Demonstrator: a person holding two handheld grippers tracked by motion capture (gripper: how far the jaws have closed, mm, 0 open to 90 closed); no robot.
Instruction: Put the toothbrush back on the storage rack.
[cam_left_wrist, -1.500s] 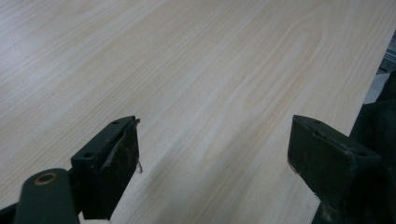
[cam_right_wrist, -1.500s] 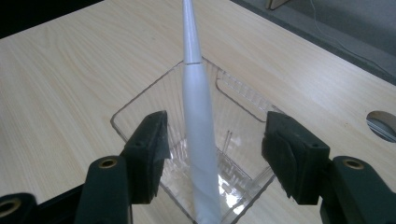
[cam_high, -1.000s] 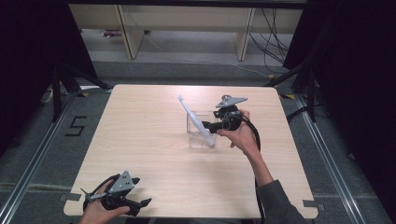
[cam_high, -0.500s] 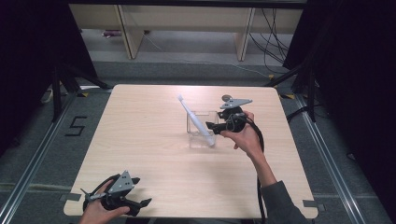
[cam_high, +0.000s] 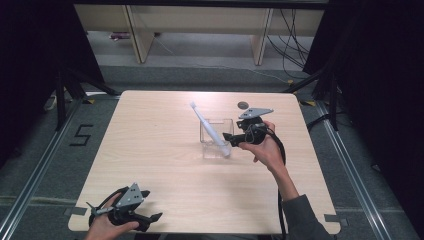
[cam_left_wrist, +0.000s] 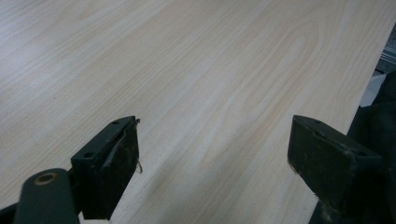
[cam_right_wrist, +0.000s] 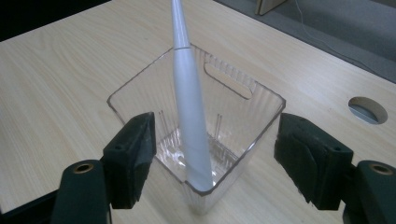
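The clear plastic box (cam_high: 217, 137) stood near the middle of the table (cam_high: 150, 150), with the white electric toothbrush (cam_high: 210, 128) standing tilted inside it, base in a bottom corner and neck leaning out over the rim. The right gripper (cam_right_wrist: 212, 156), just beside the box, had its jaws apart and just opening, pads clear of box and toothbrush. The left gripper (cam_left_wrist: 212, 158) sat at the table's near edge, jaws wide apart over bare wood.

Pale wooden table (cam_high: 165, 150) carrying a clear plastic box (cam_high: 216, 138), which is standing upright right of centre. White stick (cam_high: 210, 130) is leaning inside the box, foot in one corner. Round cable hole (cam_high: 243, 105) showing near the far edge.
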